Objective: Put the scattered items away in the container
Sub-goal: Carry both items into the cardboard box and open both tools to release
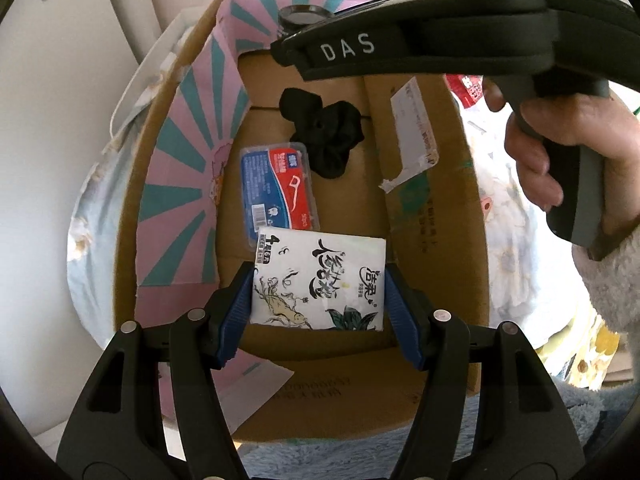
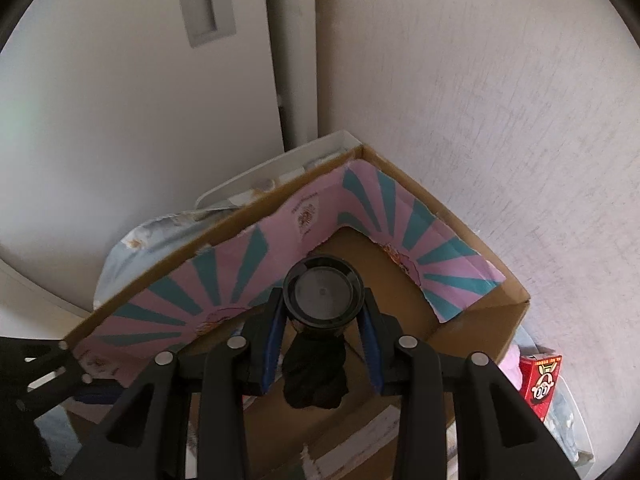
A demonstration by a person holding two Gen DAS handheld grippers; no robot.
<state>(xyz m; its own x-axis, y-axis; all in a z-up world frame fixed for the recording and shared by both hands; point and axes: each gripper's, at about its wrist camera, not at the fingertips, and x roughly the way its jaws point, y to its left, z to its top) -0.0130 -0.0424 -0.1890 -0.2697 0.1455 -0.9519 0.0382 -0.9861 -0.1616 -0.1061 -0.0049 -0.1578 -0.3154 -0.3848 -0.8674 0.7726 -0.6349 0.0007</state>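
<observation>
My left fingers [image 1: 245,312] pinch the tissue pack [image 1: 318,280] over the cardboard box [image 1: 440,216]; my right fingers [image 2: 276,328] clamp a black jar [image 2: 323,294] above it.

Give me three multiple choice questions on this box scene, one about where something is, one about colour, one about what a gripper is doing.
1. Where is the black scrunchie?
A. on the box floor
B. on the bedding
C. in a gripper

2. The floss case is
A. green
B. blue and red
C. yellow

3. The left gripper is
A. open, empty
B. shut on the tissue pack
C. out of view

Answers: A, it lies on cardboard inside the box; B, blue label with red panel; B, both fingers press the pack's sides.
</observation>
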